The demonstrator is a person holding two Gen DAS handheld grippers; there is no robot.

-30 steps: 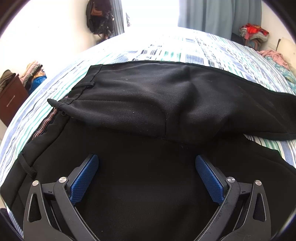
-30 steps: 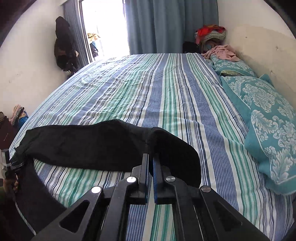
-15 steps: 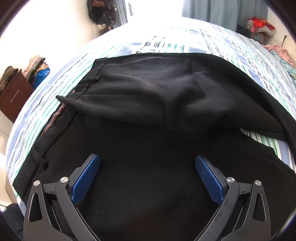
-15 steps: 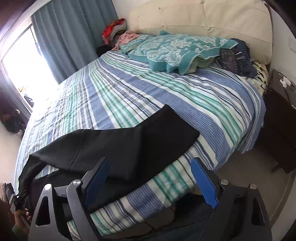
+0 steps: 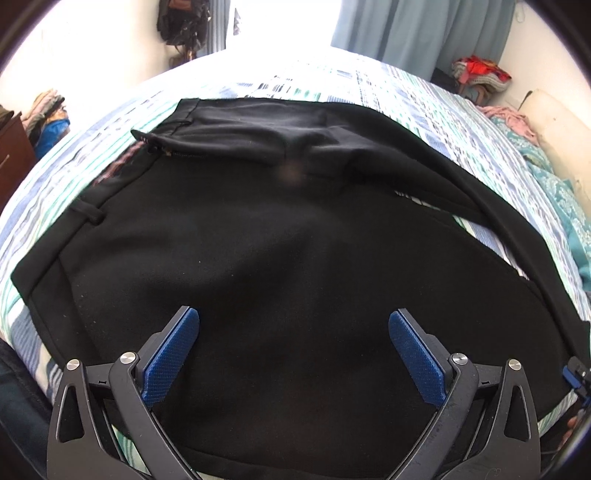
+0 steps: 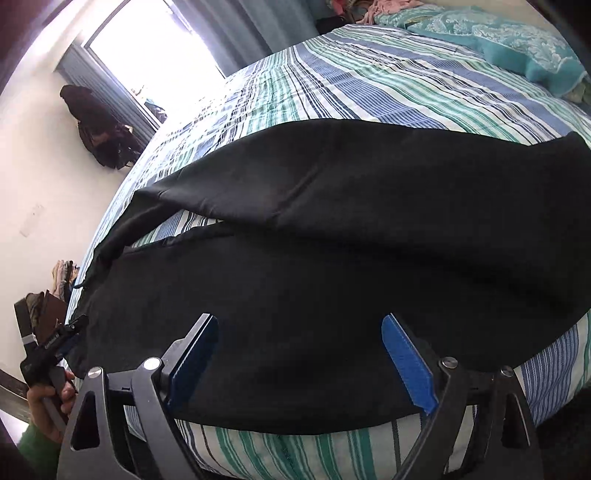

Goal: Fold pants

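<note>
Black pants (image 5: 258, 240) lie on the striped bed, one leg folded over the other, waistband at the left in the left wrist view. My left gripper (image 5: 293, 350) is open and empty, hovering over the near side of the seat area. In the right wrist view the pants legs (image 6: 351, 229) stretch across the bed, the upper leg overlapping the lower, with a gap of sheet showing at the left. My right gripper (image 6: 299, 362) is open and empty above the near edge of the lower leg. The left gripper's handle shows at the left of the right wrist view (image 6: 48, 350).
The striped bedspread (image 6: 369, 85) extends beyond the pants. Teal pillows (image 6: 517, 40) lie at the head of the bed. Blue curtains (image 5: 424, 33) and a bright window are at the far side. Hanging bags (image 6: 99, 129) and a wooden dresser (image 5: 11, 155) stand by the wall.
My right gripper opened and let go of the pants leg, then swung down toward the near edge of the pants. My left gripper stayed open and drew back slightly.
</note>
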